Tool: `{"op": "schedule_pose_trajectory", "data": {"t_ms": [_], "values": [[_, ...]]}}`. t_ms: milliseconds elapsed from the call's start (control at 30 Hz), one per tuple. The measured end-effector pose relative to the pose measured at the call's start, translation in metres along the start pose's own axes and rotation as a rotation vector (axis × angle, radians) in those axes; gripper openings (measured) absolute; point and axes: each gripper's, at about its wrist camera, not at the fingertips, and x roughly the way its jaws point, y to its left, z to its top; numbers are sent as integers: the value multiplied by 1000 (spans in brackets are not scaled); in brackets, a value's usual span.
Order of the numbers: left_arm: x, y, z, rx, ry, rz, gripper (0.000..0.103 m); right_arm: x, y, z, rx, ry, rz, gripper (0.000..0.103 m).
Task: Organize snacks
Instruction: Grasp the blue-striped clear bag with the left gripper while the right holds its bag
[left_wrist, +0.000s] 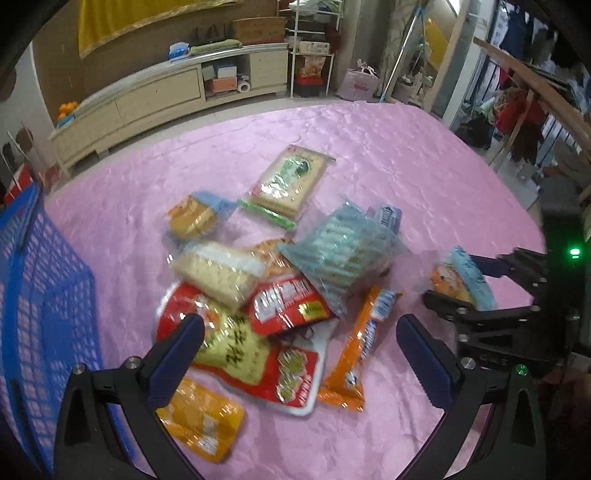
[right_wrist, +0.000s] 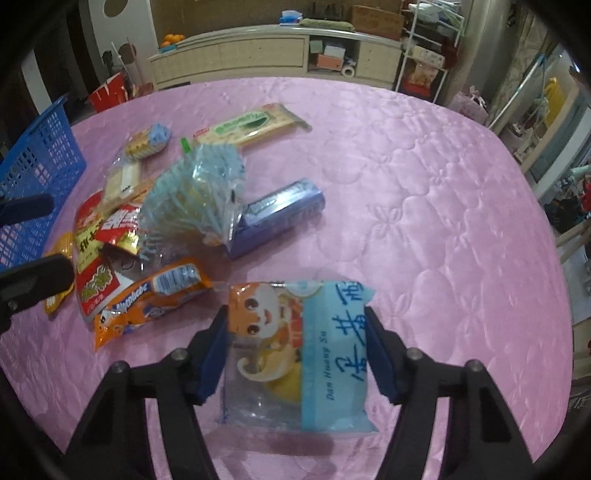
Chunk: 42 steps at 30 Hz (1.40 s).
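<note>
The right gripper clasps the blue-orange packet between its pads, just above the pink cloth; the left gripper hangs agape over the snack pile, beside the basket.

Blue basket: cut off by the left picture edge in both views, interior not visible. Red-and-yellow packet: upper part hidden beneath the overlapping cracker pack and small red packet. Purple package: near end covered by the clear bag of blue biscuits. The left-wrist view is motion-blurred throughout; printed labels there are illegible.
</note>
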Motion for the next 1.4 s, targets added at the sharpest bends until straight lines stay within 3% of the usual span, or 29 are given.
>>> {"op": "schedule_pose_trajectory", "data": {"t_ms": [300, 400, 633, 700, 833, 933, 1100, 1400], "values": [[22, -15, 26, 149, 28, -36, 103, -32, -14, 20, 86, -82, 40, 71], [33, -25, 32, 238, 25, 20, 103, -29, -15, 25, 90, -88, 47, 71], [64, -36, 47, 317, 57, -31, 103, -17, -23, 27, 101, -80, 72, 71], [72, -42, 49, 349, 55, -16, 89, -16, -27, 26, 109, -82, 75, 71], [92, -47, 49, 405, 114, -24, 84, -14, -33, 23, 123, -82, 83, 71], [94, -45, 51, 387, 103, -32, 82, -11, -38, 21, 139, -78, 87, 71], [84, -39, 55, 327, 91, -63, 65, -11, -40, 21, 162, -74, 104, 71], [38, -28, 45, 219, 22, -80, 62, -36, -32, 22, 162, -105, 96, 71]]}}
